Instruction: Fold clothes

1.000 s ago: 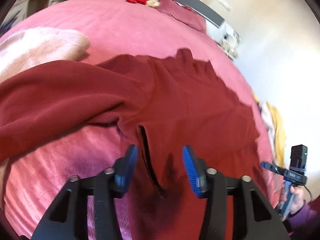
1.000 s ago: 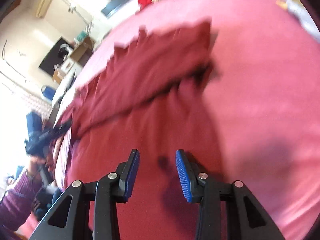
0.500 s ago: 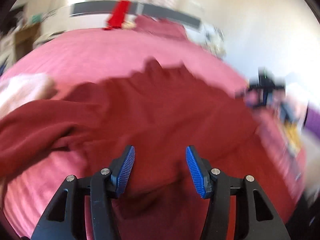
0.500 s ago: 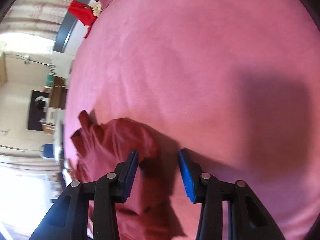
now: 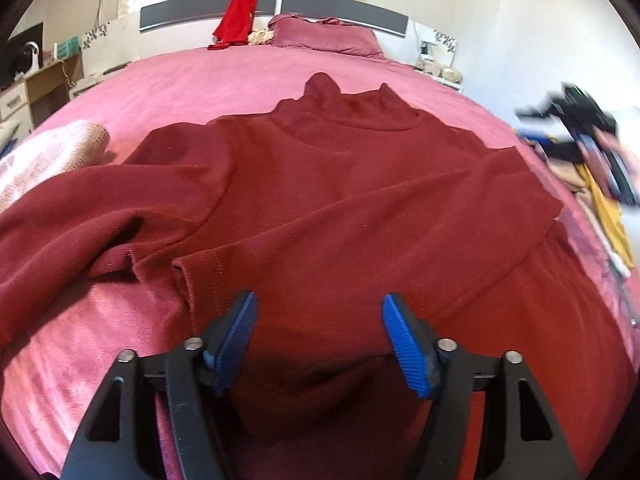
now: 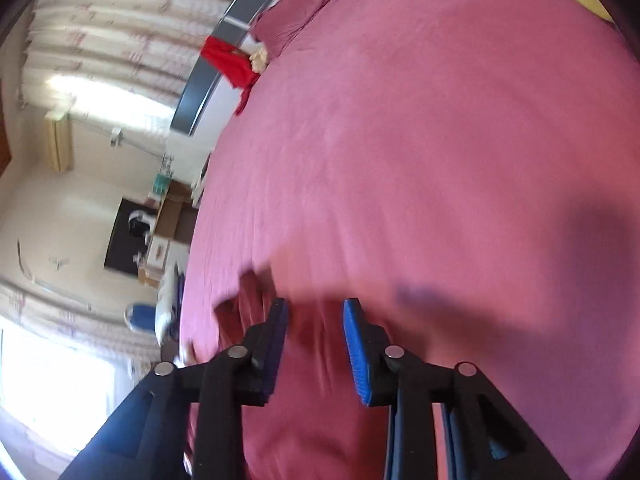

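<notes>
A dark red sweater [image 5: 340, 184] lies spread on the pink bed [image 5: 224, 76], collar toward the headboard. One sleeve is folded across the body; the other bunches at the left. My left gripper [image 5: 316, 320] is open and empty, just above the sweater's lower hem. My right gripper [image 6: 316, 320] is open and empty; a blurred bit of the dark red sweater [image 6: 248, 304] shows at its fingertips. The right gripper also shows blurred at the right edge of the left wrist view [image 5: 576, 120].
A folded pale pink knit [image 5: 52, 152] lies at the bed's left. A red garment [image 5: 236, 16] hangs on the headboard beside a pillow [image 5: 324, 34]. Yellow clothing [image 5: 604, 208] lies at the right edge. A desk [image 5: 36, 88] stands to the left.
My left gripper has pulled back and lifted, now facing the headboard with the whole sweater in view. My right gripper has swung away from the sweater toward bare bed.
</notes>
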Motion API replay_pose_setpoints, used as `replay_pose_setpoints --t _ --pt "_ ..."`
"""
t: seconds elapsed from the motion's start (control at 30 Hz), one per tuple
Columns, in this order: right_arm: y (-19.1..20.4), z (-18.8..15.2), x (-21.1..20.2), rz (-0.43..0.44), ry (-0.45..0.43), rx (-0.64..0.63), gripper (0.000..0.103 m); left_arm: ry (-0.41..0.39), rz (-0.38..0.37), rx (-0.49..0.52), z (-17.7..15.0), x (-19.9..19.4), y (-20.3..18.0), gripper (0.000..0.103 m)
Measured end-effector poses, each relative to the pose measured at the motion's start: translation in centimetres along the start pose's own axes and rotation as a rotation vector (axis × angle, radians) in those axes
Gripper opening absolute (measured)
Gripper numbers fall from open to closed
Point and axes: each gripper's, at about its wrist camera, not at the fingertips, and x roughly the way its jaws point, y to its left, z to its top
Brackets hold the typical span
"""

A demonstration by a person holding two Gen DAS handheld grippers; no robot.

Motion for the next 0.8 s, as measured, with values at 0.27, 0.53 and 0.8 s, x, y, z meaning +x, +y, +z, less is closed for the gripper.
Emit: replay_pose_setpoints --t 0.27,0.53,0.8 --pt "-1.8 -17.0 -3.4 -0.159 0.35 -0.251 0.044 0.022 -0.027 -0.009 0.4 0.3 -0.2 0.078" --pt "-1.7 -22.7 -4.0 -0.191 0.321 -0.257 0.027 0.066 0.001 -0.067 1.0 0.0 -0.1 0.078" --pt "-2.6 -25.1 -9.9 -0.009 0.287 -0.004 0.003 0.092 0.022 -0.029 0.6 -0.4 0.0 0.078"
